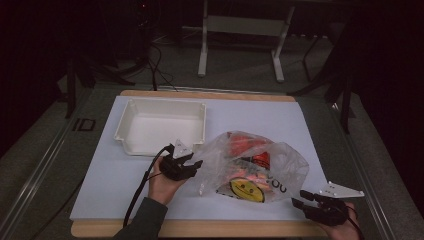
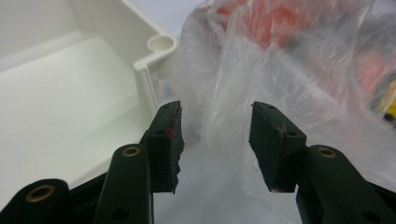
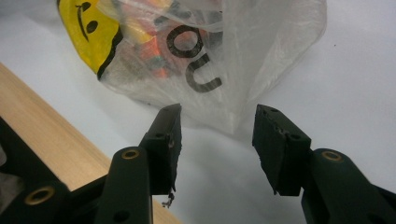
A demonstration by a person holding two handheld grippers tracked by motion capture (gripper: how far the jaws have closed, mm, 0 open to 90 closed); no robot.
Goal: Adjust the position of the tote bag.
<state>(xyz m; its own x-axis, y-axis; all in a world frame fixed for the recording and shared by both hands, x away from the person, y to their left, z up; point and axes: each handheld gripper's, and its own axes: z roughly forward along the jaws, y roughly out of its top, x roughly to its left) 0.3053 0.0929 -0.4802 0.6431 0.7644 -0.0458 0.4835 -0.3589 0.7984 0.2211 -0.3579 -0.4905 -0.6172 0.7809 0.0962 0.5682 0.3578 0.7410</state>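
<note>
Clear crinkled plastic bag (image 1: 252, 167) of orange and yellow items lies unheld near the table's front edge, right of centre. Far-left: white rectangular plastic tray (image 1: 131, 134), nothing in it yet. Left gripper (image 1: 192, 161) released, jaws apart at bag's left edge. Right gripper (image 1: 300, 198) released, just short of bag's right corner. Judged: contents not yet moved to tray.

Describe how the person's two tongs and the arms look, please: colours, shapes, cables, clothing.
Both tongs, left and right, are black, each with two flat rectangular jaws and brass-coloured rivets at the joints. Each carries a grey three-cornered plate on top. A black cable trails from the left one. The left forearm wears a dark grey sleeve.
</note>
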